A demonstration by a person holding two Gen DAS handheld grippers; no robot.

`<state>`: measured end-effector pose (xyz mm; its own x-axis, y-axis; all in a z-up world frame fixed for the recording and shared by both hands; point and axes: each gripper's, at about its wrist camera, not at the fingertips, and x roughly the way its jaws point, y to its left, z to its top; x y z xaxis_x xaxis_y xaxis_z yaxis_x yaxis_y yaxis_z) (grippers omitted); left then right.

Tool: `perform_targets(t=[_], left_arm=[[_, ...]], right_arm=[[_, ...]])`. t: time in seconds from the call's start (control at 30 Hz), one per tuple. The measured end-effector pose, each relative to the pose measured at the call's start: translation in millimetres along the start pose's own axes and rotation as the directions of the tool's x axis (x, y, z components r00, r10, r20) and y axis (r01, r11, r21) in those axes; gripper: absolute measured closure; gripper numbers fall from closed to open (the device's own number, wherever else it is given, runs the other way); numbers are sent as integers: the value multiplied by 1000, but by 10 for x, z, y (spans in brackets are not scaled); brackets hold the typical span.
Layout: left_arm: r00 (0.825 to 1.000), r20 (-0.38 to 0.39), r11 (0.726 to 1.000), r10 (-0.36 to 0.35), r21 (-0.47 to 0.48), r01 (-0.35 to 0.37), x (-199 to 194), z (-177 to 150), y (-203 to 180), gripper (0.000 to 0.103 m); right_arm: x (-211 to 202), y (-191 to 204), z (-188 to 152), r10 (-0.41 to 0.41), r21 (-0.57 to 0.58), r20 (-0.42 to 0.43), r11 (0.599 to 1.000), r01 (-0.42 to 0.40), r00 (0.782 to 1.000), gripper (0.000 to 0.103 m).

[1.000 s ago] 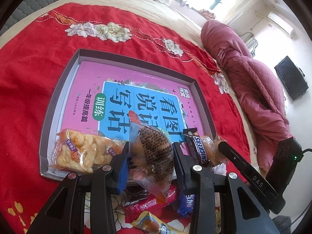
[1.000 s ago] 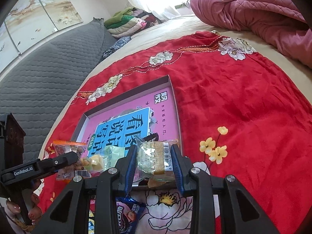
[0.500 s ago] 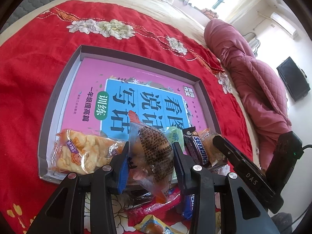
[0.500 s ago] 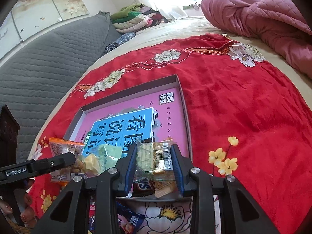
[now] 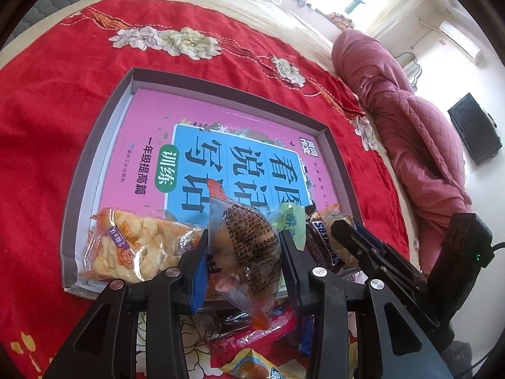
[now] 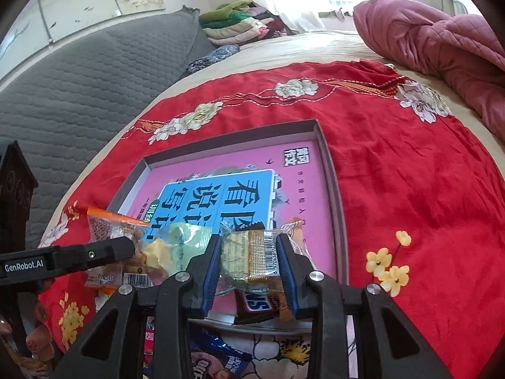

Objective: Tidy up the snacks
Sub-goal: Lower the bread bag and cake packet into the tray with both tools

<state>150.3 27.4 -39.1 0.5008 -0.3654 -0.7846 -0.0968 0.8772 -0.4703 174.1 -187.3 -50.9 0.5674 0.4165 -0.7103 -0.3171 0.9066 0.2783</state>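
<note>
A shallow grey box [image 5: 94, 145] with a pink and blue printed bottom lies on the red blanket; it also shows in the right wrist view [image 6: 331, 170]. My left gripper [image 5: 244, 259] is shut on a clear snack bag [image 5: 246, 240] with orange ends, held over the box's near edge. My right gripper [image 6: 249, 262] is shut on a clear green-and-gold wrapped cake [image 6: 249, 252], also over the near edge. In the box lie a bag of orange crackers [image 5: 132, 246], a green packet [image 6: 176, 249] and a Snickers bar [image 5: 318, 240].
Several loose snacks lie on the blanket near the grippers, among them a red packet [image 5: 252, 338] and a blue packet [image 6: 217, 360]. A rolled pink quilt [image 5: 410, 117] lies at the right. A grey padded headboard [image 6: 79, 79] stands at the left.
Both grippers have moved a little forward over the box's near edge, each still holding its snack. The box looks closer in both views.
</note>
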Motion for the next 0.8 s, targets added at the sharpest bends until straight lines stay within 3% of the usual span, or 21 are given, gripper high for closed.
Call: perform_targets(t=[0.8], left_arm=[[1000, -7, 1000, 18, -6, -18, 5, 40, 22, 61]], right_arm=[[77, 204, -84, 28, -95, -10, 995, -29, 1000, 68]])
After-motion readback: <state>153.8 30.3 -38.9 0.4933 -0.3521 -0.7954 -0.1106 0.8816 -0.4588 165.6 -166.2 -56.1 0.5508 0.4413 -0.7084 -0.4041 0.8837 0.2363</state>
